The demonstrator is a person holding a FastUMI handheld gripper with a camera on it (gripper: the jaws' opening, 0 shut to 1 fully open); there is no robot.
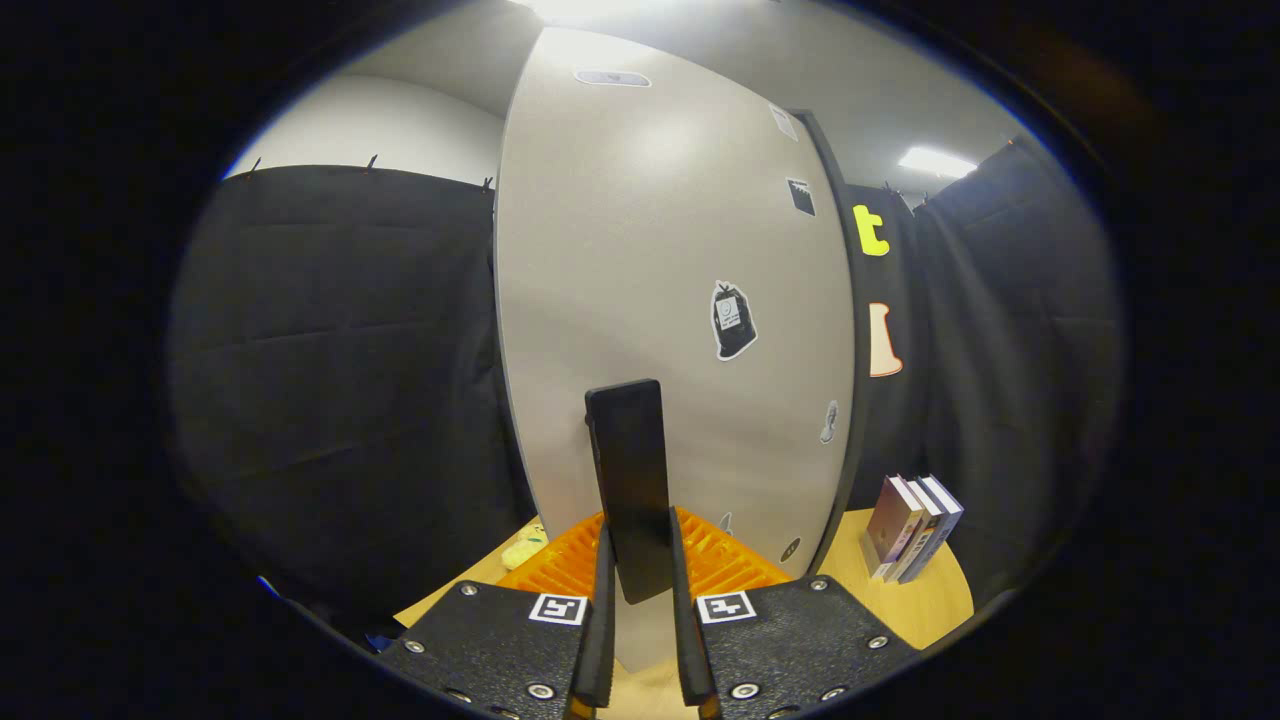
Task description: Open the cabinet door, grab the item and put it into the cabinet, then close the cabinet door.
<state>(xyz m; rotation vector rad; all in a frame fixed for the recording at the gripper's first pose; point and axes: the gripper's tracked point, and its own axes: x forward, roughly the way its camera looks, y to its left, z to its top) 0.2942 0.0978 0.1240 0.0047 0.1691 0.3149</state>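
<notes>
fingers (606, 560) clamp door handle (628, 470) — door (660, 280) ajar

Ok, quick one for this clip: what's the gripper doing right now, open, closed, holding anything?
Gripper: closed on the black handle of the cabinet door, one jaw on each side.

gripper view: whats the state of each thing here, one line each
claw: shut on the door handle, a finger pressing each side
door handle: upright, clamped between the fingers
cabinet door: just beyond the fingers; open or shut cannot be told
books: three standing upright on the table, leaning slightly, beside the cabinet
orange rack: resting on the table behind the fingers
</notes>
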